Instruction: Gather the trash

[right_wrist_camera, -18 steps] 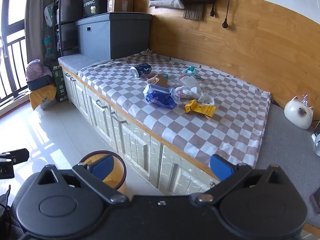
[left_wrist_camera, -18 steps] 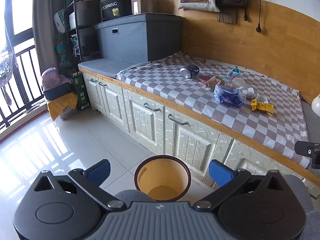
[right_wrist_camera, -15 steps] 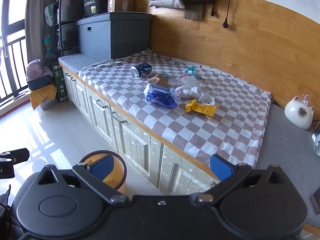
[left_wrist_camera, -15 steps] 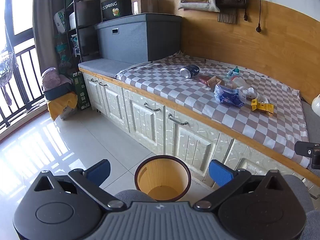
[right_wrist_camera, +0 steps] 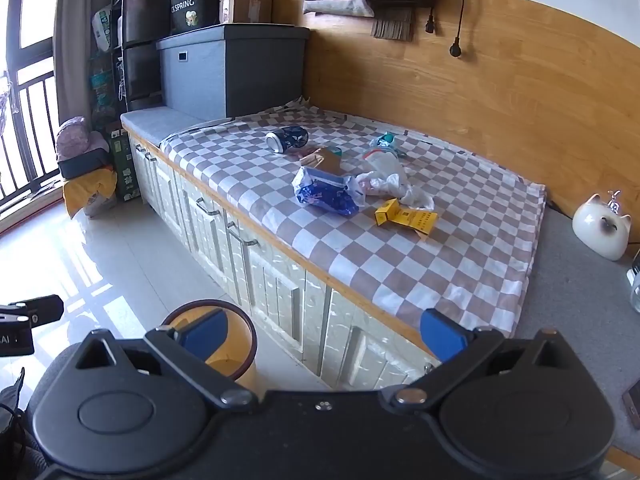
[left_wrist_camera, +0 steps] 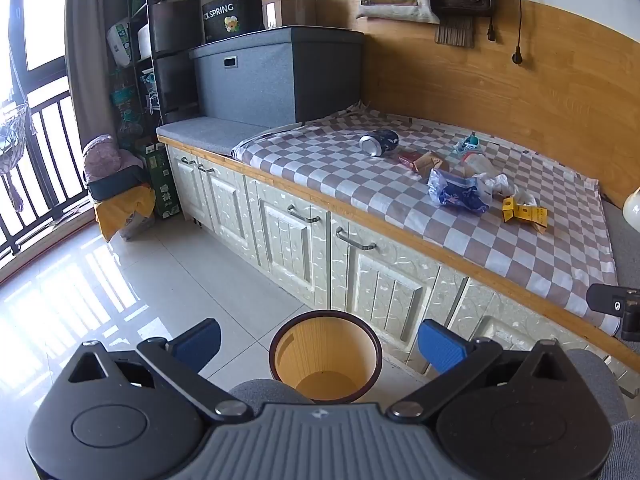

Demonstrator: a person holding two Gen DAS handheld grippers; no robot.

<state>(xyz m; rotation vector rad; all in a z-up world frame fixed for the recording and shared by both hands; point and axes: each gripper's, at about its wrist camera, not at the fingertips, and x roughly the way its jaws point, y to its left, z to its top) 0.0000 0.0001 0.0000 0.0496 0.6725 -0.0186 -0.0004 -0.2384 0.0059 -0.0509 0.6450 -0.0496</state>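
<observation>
The left wrist view had the left hand-held gripper (left_wrist_camera: 318, 340) spread as wide as it goes and empty, framing the yellow bin (left_wrist_camera: 325, 356) at the bottom centre of the frame; the bin stood on the floor tiles just in front of the cabinet doors, likely so that trash could be dropped straight off the edge. The right hand-held gripper (right_wrist_camera: 322, 334) was equally wide open with nothing in it, aimed toward the checked cloth (right_wrist_camera: 460, 264) on the worktop. The trash lay clustered in the middle of that cloth: a can (right_wrist_camera: 287, 139) on its side, a blue bag (right_wrist_camera: 326, 194), crumpled plastic (right_wrist_camera: 384, 184) and a yellow box (right_wrist_camera: 405, 217). Nothing appeared collected yet.
</observation>
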